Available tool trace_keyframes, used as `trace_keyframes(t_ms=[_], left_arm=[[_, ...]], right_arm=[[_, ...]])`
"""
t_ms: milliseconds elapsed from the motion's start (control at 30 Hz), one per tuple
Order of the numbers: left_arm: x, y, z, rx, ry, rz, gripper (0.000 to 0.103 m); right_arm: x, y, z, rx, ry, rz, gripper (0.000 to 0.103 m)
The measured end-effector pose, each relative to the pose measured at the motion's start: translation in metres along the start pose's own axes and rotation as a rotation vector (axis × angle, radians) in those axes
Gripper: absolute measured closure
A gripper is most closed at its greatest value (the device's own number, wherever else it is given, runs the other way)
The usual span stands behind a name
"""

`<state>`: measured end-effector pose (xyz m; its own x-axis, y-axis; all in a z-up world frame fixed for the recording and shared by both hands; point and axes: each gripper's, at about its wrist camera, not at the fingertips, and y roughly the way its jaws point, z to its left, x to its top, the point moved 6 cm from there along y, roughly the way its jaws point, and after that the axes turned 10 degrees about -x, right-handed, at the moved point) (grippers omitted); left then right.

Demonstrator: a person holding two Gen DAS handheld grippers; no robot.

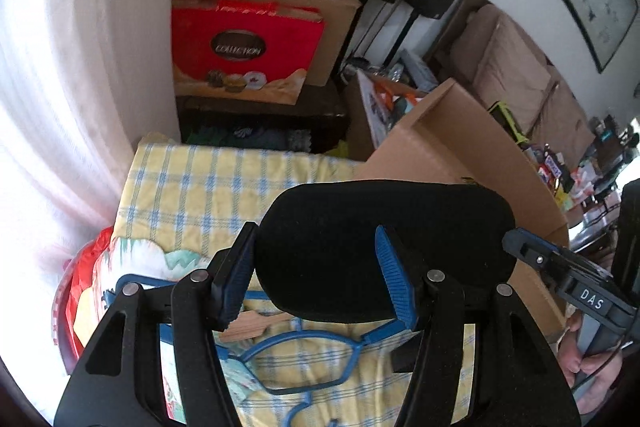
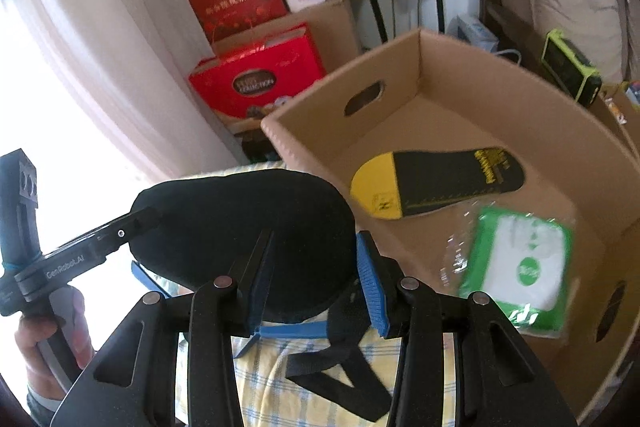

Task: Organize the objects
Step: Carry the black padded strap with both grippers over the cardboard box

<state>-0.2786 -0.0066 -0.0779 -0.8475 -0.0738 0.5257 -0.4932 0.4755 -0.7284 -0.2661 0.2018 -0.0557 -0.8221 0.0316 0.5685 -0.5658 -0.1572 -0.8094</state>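
Observation:
A black padded cushion (image 1: 384, 239) hangs above the yellow checked cloth (image 1: 192, 187), held at both ends. My left gripper (image 1: 316, 277) is shut on it, its blue pads pressed against the cushion's sides. My right gripper (image 2: 316, 281) is shut on the other end of the same cushion (image 2: 248, 215). A black strap (image 2: 340, 367) dangles under it. Each view also shows the other gripper clamped on the cushion's far edge, the right gripper (image 1: 516, 241) in the left wrist view and the left gripper (image 2: 132, 225) in the right. An open cardboard box (image 2: 440, 75) stands just right of the cushion.
In the box lie a black and yellow insole (image 2: 436, 183) and a green and white packet (image 2: 520, 267). A blue hanger (image 1: 304, 343) rests on the cloth below. Red gift bags (image 1: 244, 51) and cartons are stacked at the back by the curtain (image 1: 80, 67). A sofa (image 1: 516, 67) stands right.

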Motion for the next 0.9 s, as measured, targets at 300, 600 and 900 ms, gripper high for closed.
trace_keyframes(t_ms=[300,600,900], left_arm=[[0.029,0.007,-0.06,-0.042,0.057,-0.022,0.048],[0.054,0.052,-0.12,-0.048,0.121,-0.001,0.048],[0.061,0.112,-0.155,-0.029,0.168,0.055,0.048]], right_arm=[[0.026,-0.036,-0.04,-0.037,0.042,-0.043,0.061],[0.05,-0.041,-0.102,-0.094,0.108,-0.06,0.061],[0.065,-0.018,-0.157,-0.157,0.168,-0.024,0.061]])
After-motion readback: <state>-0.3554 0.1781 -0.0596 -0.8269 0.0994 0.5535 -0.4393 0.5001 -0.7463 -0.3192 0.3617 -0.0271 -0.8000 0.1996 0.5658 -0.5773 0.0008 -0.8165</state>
